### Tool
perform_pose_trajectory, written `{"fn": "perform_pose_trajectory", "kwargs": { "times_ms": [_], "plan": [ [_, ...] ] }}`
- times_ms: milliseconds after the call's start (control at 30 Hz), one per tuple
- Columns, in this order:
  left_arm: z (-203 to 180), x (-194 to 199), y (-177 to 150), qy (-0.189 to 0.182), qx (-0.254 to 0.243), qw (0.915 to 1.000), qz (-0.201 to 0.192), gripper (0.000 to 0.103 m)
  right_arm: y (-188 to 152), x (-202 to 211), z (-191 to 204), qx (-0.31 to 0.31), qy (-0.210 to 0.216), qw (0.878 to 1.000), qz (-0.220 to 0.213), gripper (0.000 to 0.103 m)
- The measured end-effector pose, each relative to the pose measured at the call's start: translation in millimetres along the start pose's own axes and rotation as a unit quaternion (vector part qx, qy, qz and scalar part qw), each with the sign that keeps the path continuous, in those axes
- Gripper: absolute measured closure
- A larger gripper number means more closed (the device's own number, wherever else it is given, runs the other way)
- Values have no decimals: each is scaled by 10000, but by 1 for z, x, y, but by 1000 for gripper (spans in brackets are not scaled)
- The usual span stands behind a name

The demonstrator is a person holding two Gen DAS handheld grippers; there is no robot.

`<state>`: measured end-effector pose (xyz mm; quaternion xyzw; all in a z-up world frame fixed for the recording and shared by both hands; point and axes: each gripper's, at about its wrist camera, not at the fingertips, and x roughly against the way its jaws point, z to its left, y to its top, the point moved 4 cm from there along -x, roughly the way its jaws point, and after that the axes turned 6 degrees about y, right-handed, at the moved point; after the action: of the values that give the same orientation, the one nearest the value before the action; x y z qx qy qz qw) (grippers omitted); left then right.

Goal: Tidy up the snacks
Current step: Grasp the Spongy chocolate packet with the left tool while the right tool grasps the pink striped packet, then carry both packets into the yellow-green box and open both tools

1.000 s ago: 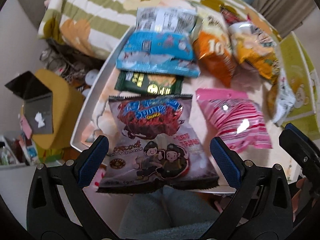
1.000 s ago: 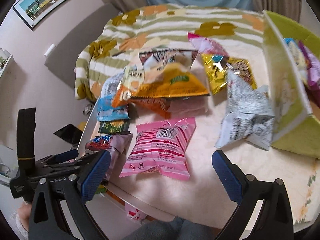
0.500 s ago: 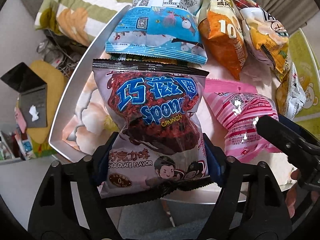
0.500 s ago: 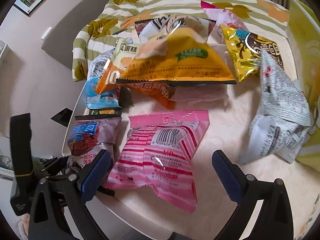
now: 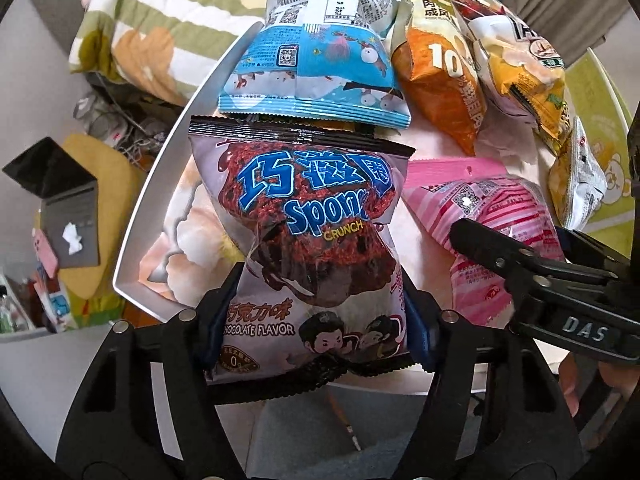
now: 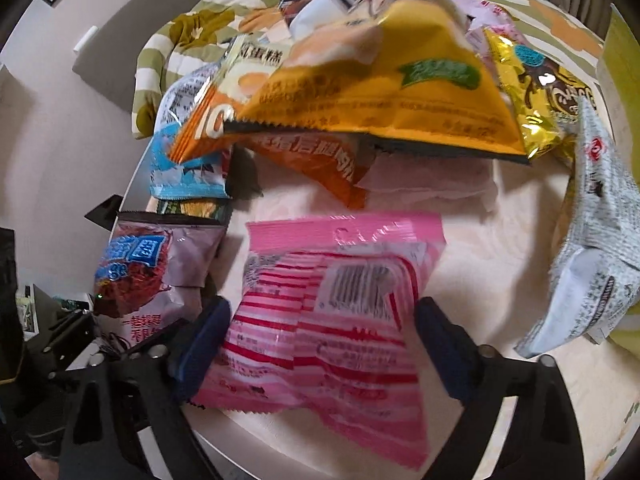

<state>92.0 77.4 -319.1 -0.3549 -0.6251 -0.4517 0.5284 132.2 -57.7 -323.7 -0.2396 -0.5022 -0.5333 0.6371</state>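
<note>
A purple chocolate snack bag (image 5: 312, 216) lies at the table's near left edge. My left gripper (image 5: 318, 320) points down onto it, jaws closing. Both blue pads press into the bag's lower sides and pinch it into a waist. The same bag (image 6: 152, 276) shows at the left of the right wrist view. To its right lies a pink striped bag (image 6: 328, 312), seen also as the pink bag (image 5: 480, 216) in the left wrist view. My right gripper (image 6: 320, 332) straddles it with jaws closing. Its pads stand at the bag's two edges, and no squeeze shows.
Behind lie a blue bag (image 5: 316, 64), an orange bag (image 5: 436, 80), a yellow bag (image 6: 380, 92), a gold bag (image 6: 540, 92) and a grey-white bag (image 6: 592, 264). A green box (image 5: 600, 148) stands at the right. The table's white rim (image 5: 160, 200) curves along the left; a striped blanket (image 5: 160, 20) lies beyond.
My left jaws have gone from wide open to pinching the chocolate bag. The right gripper has come down over the pink bag and its jaws have narrowed to the bag's edges.
</note>
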Motion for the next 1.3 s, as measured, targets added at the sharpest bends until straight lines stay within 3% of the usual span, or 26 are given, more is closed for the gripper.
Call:
{"fn": "perform_pose_trajectory", "kwargs": {
  "times_ms": [167,433,767,1067,1300],
  "plan": [
    [0,7,-4,-86,-99,9999,-49,38,-4,3,7,143,-66,9999,1,33],
    [-1,30,-6,-215,-266,9990,-284,38,-14,32,6,-77,-111,9993,-338,34],
    [-8,96,-2,-567,-706,9921,-872,38,-33,105,8,-340,-268,9931,-1088,34],
    [-63,164,27,-1180,-1555,9678,-1591,38,-53,186,-5,-880,-565,9749,-1965,34],
    [-131,192,45,-1597,-2040,9485,-1822,38,-56,246,-45,-1273,-990,9535,-2547,34]
  ]
}}
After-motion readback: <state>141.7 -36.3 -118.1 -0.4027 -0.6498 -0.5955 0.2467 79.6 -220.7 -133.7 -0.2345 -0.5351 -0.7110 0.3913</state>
